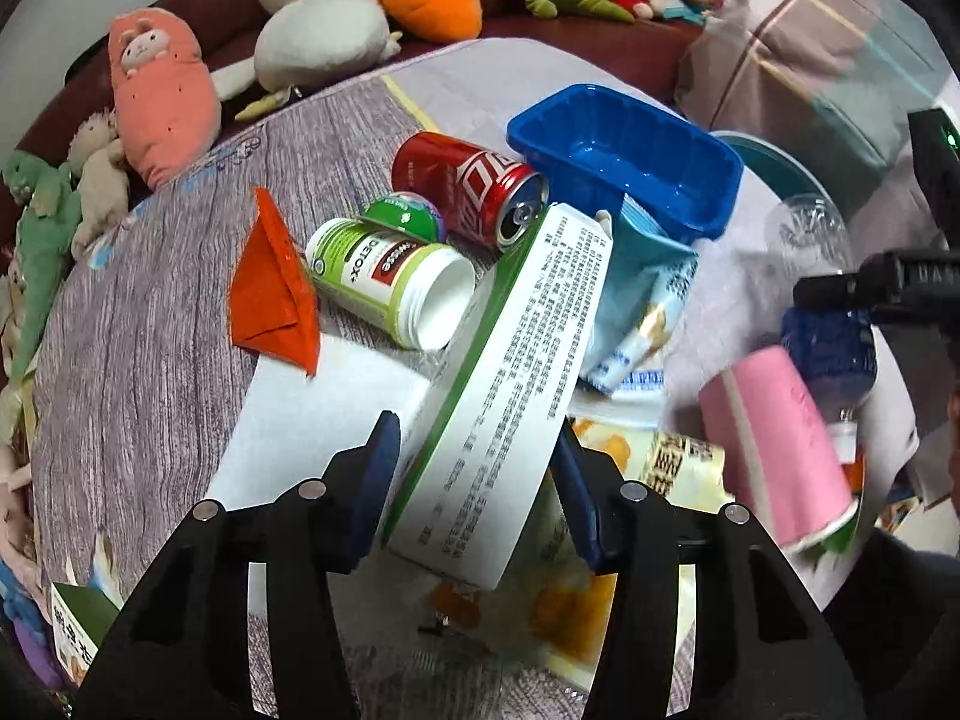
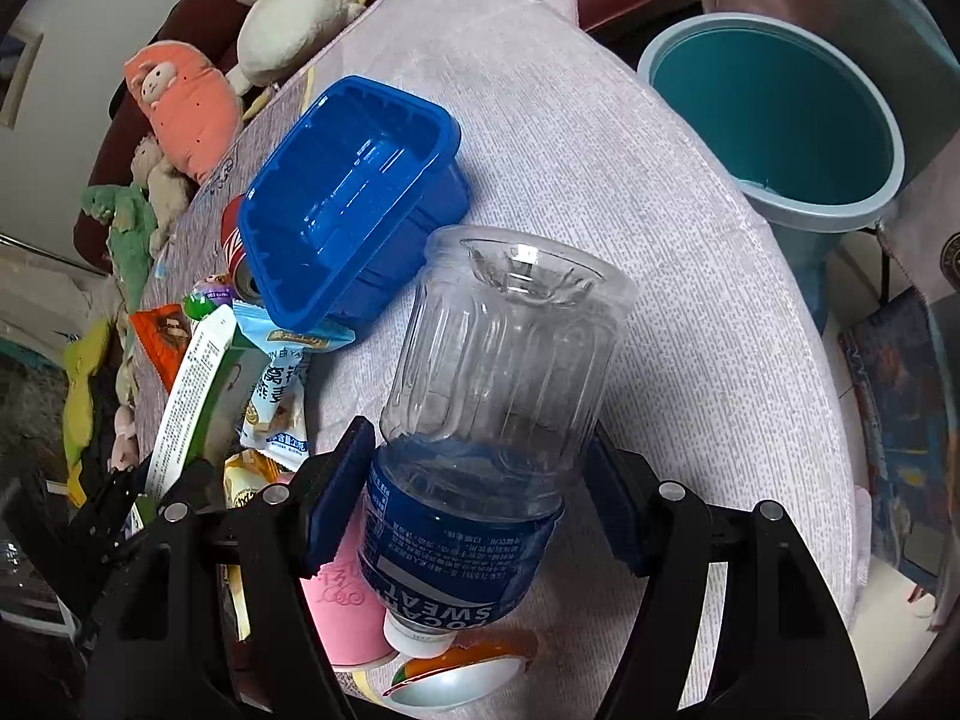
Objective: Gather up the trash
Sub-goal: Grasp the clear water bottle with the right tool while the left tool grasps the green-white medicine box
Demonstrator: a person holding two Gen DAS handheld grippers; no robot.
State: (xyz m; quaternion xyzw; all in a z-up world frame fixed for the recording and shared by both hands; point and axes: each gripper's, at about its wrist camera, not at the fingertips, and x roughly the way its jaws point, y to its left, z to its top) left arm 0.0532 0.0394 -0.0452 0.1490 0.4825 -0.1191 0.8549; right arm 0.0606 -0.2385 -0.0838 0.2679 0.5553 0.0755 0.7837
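So the left gripper (image 1: 474, 480) is closed on a long white carton (image 1: 510, 384) with a green edge, which is pinched between the blue pads and stuck out at a slant over the clutter. The right gripper (image 2: 480, 504) is clamped on a clear plastic bottle (image 2: 498, 396) with a blue label, held cap-down, base pointed up and away.

The rest of the trash is spread over the bench (image 2: 660, 300), which is covered in a pale cloth. A red soda can (image 1: 468, 186) is lying on its side right against a blue plastic tray (image 1: 624, 156). Just beside the can, an open white jar (image 1: 390, 282) with a green label is tipped over, and a folded orange wrapper (image 1: 273, 294) is lying next to that. A light blue snack bag (image 1: 642, 306) is crumpled under the tray's near corner. A pink cup (image 1: 780, 444) is seen near the bottle, on its side.

A teal bin (image 2: 774, 114) is seen past the far edge of the bench, mouth open. Stuffed toys (image 1: 324, 30) are lined up along the dark red sofa (image 1: 528, 12) behind everything.
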